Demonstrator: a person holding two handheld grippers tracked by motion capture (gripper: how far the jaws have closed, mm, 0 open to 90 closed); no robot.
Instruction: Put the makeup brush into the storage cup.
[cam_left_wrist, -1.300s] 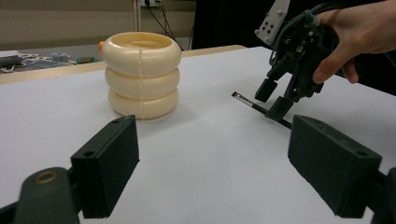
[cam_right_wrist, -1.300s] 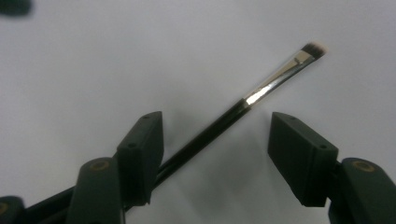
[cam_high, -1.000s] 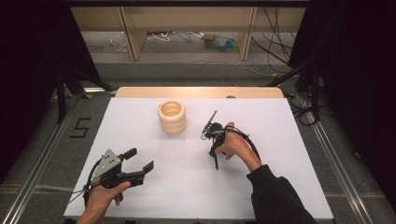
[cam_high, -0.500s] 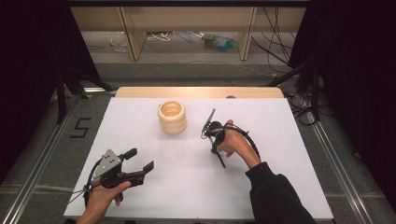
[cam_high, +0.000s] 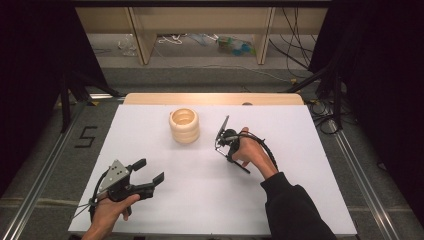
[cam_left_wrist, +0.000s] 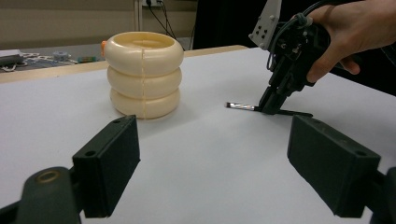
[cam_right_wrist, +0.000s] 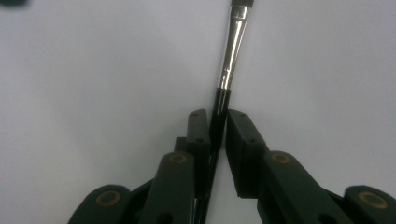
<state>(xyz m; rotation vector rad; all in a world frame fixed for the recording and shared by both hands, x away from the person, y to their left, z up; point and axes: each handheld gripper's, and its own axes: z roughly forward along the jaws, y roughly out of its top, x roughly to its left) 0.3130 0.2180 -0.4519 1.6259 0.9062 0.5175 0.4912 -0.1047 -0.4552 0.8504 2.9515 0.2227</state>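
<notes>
Black-handled with a silver ferrule, the brush (cam_right_wrist: 232, 46) lies flat on the white table (cam_high: 300, 200) right of the cream ringed pot (cam_high: 184, 126), bristles toward the pot. The right gripper (cam_right_wrist: 217, 126) pinches its handle. The left gripper (cam_left_wrist: 224, 154), jaws spread wide, sits near the front-left. Since a second ago, the right hand (cam_high: 252, 152) has barely shifted.

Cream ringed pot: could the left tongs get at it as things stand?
Probably yes. The left tongs are open, facing the cream ringed pot across bare white table. The right tongs, shut on a brush, sit off to the side.
</notes>
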